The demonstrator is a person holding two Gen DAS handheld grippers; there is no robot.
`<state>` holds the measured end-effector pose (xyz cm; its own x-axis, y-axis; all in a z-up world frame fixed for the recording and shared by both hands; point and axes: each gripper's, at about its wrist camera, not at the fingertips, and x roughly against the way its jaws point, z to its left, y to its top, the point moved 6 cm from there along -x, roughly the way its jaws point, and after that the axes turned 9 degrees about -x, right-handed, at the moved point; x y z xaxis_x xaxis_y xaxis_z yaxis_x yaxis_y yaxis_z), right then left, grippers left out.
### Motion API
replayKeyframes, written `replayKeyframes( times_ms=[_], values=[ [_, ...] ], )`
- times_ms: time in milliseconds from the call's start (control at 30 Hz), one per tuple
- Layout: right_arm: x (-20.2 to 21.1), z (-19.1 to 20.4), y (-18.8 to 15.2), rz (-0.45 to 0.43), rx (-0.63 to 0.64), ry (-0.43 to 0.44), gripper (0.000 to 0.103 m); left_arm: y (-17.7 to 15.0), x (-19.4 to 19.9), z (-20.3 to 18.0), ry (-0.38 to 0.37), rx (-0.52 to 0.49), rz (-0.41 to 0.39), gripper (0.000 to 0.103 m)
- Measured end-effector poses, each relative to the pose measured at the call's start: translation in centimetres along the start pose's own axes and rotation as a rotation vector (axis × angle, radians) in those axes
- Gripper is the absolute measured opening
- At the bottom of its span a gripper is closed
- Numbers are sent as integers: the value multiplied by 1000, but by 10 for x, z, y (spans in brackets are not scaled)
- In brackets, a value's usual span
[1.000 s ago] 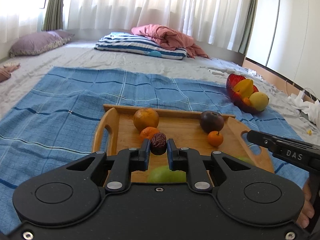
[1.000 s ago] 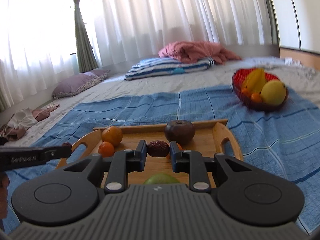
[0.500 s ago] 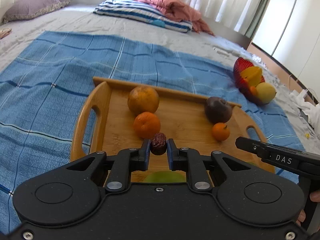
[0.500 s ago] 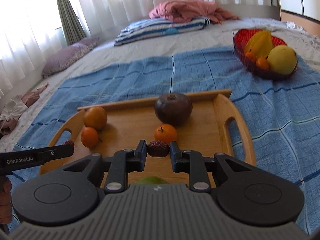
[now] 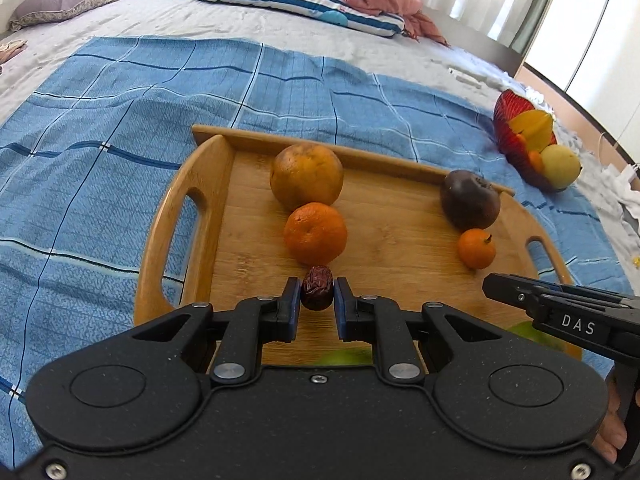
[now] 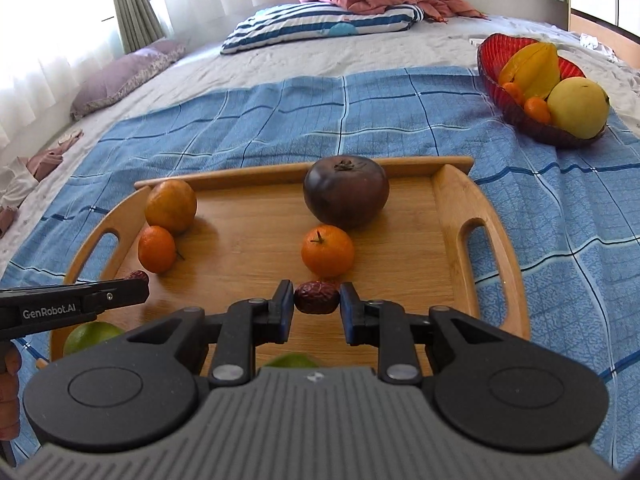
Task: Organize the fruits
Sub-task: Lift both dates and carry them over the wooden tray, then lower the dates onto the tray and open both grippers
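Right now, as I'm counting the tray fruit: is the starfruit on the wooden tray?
No, the starfruit sits in the red bowl, off the wooden tray.

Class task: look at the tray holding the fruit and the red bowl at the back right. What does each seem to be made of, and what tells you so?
Tray: probably bamboo or light wood, smooth matte finish; fine parallel grain shows, with cut-out handles. Red bowl: likely glass or clear plastic, glossy; it looks translucent and ribbed.

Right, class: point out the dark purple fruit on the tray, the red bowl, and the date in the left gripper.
Dark purple fruit (image 6: pixel 346 196), right wrist view, front skin.
Red bowl (image 6: pixel 494 50), right wrist view, inner wall.
Date (image 5: pixel 316 288), left wrist view, wrinkled middle.
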<state>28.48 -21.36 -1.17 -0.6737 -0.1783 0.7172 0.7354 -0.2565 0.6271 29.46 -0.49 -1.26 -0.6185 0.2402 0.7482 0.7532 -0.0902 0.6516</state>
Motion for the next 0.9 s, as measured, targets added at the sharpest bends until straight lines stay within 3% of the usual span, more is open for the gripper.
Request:
replayKeyframes(
  times_ms=[600,700,800,900],
  values=[
    [-11,-4,-7,26,-24,-6,30,-2,-7,-4,17,-23,10,17],
    [-10,-4,-7,26,-26,-3,32,-2,-7,-4,15,-22,10,17],
    [-9,-4,-7,26,-39,11,41,-3,-5,-4,10,-22,2,19],
    [-7,-6,-8,15,-49,24,49,-4,1,-6,4,-36,-15,33]
  ],
)
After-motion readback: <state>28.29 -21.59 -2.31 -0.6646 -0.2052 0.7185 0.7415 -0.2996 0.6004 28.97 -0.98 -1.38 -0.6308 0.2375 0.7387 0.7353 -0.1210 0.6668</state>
